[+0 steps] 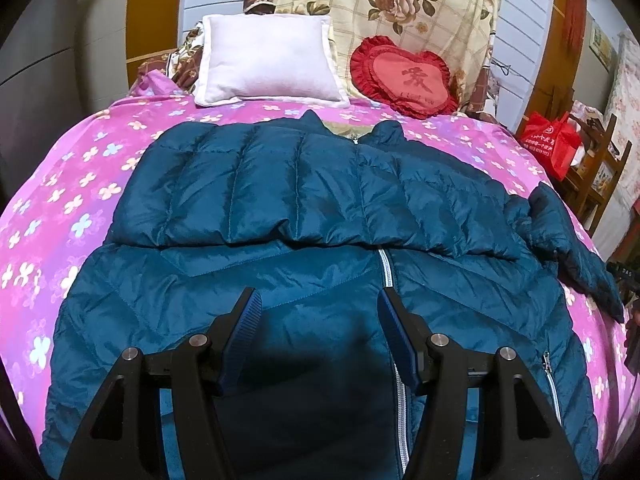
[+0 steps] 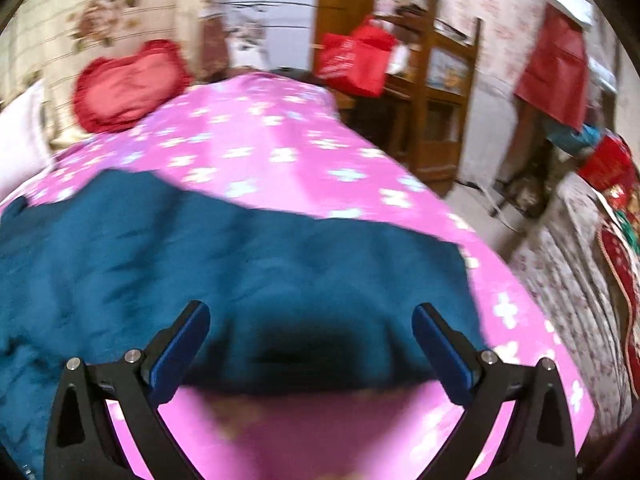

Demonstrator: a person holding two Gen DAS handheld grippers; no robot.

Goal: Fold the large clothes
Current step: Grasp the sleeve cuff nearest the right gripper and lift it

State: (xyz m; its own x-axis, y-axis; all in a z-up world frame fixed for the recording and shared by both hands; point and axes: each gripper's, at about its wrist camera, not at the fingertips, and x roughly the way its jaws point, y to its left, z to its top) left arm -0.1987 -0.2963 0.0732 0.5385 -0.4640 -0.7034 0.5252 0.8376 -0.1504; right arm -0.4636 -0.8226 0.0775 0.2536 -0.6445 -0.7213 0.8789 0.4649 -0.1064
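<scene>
A teal quilted puffer jacket lies front-up on the pink flowered bed, collar toward the pillows. One sleeve is folded across the chest; the other sleeve trails off to the right. My left gripper is open and empty just above the jacket's lower front, beside the white zipper. In the blurred right wrist view, my right gripper is wide open and empty over the jacket's edge, with the pink bed cover beyond and below it.
A white pillow and a red heart cushion lie at the head of the bed. A red bag sits on a wooden chair right of the bed. A wooden cabinet and floor clutter stand beyond the bed's right edge.
</scene>
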